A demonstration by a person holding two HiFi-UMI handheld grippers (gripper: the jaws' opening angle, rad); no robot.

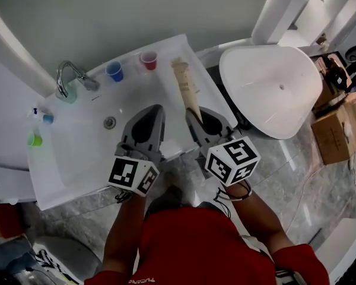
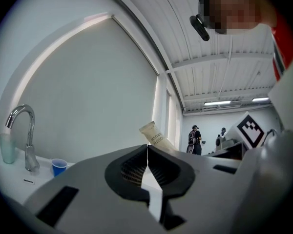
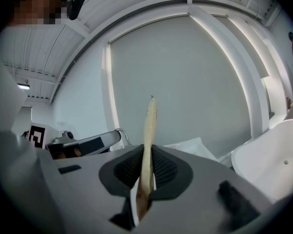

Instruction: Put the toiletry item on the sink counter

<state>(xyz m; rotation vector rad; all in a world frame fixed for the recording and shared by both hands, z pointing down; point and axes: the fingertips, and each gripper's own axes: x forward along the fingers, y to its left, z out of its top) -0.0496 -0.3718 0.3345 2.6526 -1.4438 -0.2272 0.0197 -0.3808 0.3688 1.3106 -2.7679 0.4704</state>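
A long beige toiletry packet (image 1: 186,83) sticks out of my right gripper (image 1: 197,116), which is shut on its near end; the packet reaches out above the right side of the white sink counter (image 1: 166,52). In the right gripper view the packet (image 3: 148,145) stands edge-on, pinched between the black pads. My left gripper (image 1: 147,119) hovers over the sink's front rim, shut with nothing in it; its jaws meet in the left gripper view (image 2: 147,156), where the packet (image 2: 155,138) shows beyond them.
On the counter stand a blue cup (image 1: 114,70), a red cup (image 1: 149,59), a chrome tap (image 1: 68,76) with a pale glass beside it, and a green cup (image 1: 35,139). A white toilet (image 1: 273,88) sits right of the sink; cardboard boxes (image 1: 338,123) lie further right.
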